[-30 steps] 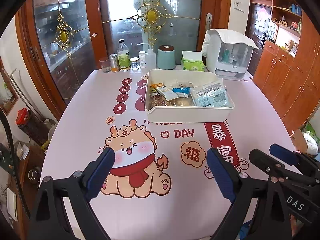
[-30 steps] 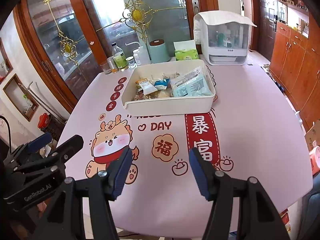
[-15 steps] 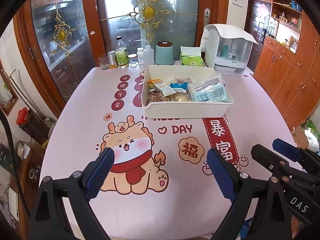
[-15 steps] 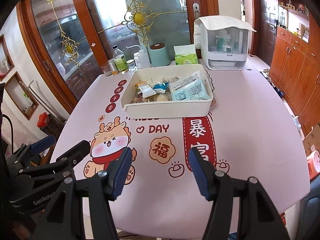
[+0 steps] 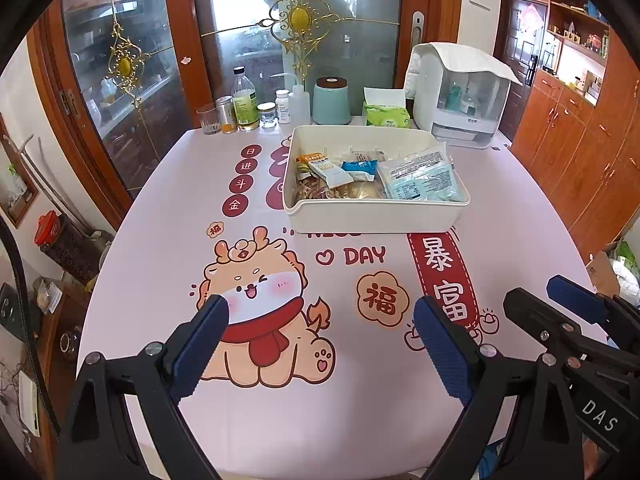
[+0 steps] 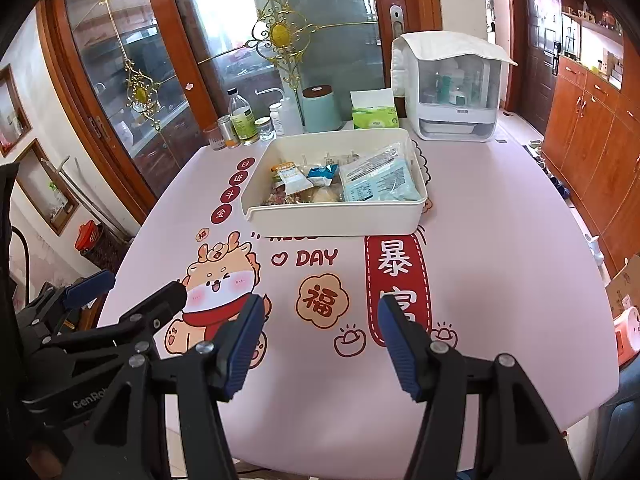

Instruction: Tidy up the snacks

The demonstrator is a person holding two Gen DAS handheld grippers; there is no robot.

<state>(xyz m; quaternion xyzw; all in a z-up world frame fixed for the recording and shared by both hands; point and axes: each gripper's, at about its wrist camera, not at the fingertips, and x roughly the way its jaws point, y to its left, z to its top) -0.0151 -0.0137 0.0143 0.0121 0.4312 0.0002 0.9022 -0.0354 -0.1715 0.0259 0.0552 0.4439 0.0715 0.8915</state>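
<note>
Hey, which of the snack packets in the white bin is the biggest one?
The pale blue packet with printed text, lying along the right side of the white bin. It dwarfs the small blue-and-white packet and the orange-topped packet beside it.

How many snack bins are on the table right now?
1. A single cream snack bin sits on the table beyond both grippers, with the packets piled inside it. No second bin shows in either view.

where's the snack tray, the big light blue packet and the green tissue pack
snack tray (image 5: 372, 216), left wrist view, front wall
big light blue packet (image 5: 420, 178), left wrist view, middle of its printed face
green tissue pack (image 6: 375, 117), right wrist view, green front
</note>
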